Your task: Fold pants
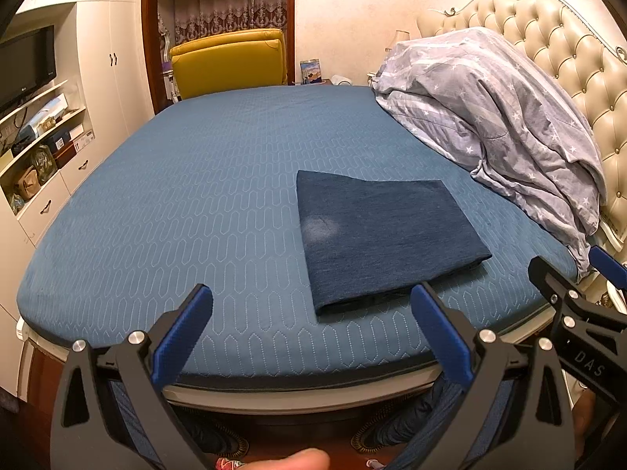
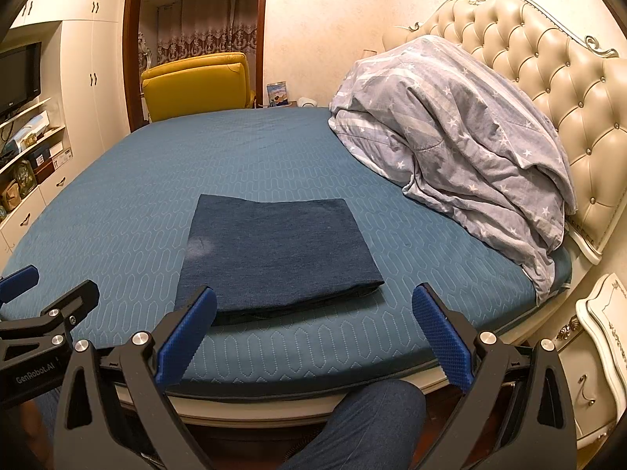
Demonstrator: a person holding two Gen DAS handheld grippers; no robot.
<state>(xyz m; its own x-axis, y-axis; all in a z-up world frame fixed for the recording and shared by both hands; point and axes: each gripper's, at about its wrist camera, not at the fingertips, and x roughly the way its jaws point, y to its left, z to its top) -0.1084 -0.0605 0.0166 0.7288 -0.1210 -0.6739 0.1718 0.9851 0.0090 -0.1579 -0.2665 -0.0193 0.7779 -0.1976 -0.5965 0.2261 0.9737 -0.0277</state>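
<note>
The dark blue pants [image 1: 384, 235] lie folded into a flat rectangle on the blue bed [image 1: 188, 203], near its front edge. They also show in the right wrist view [image 2: 274, 250]. My left gripper [image 1: 313, 305] is open and empty, held back over the bed's front edge, left of the pants. My right gripper [image 2: 313, 305] is open and empty, just in front of the pants' near edge. Each gripper shows at the edge of the other's view: the right one [image 1: 568, 274] and the left one [image 2: 51, 286].
A crumpled grey star-print duvet [image 2: 462, 149] is heaped against the tufted headboard [image 2: 548, 70] at the right. A yellow armchair [image 2: 200, 86] stands beyond the bed. White cabinets with shelves [image 1: 47, 129] line the left wall. A white nightstand [image 2: 595, 352] stands at the right. My knee [image 2: 372, 419] is below the bed edge.
</note>
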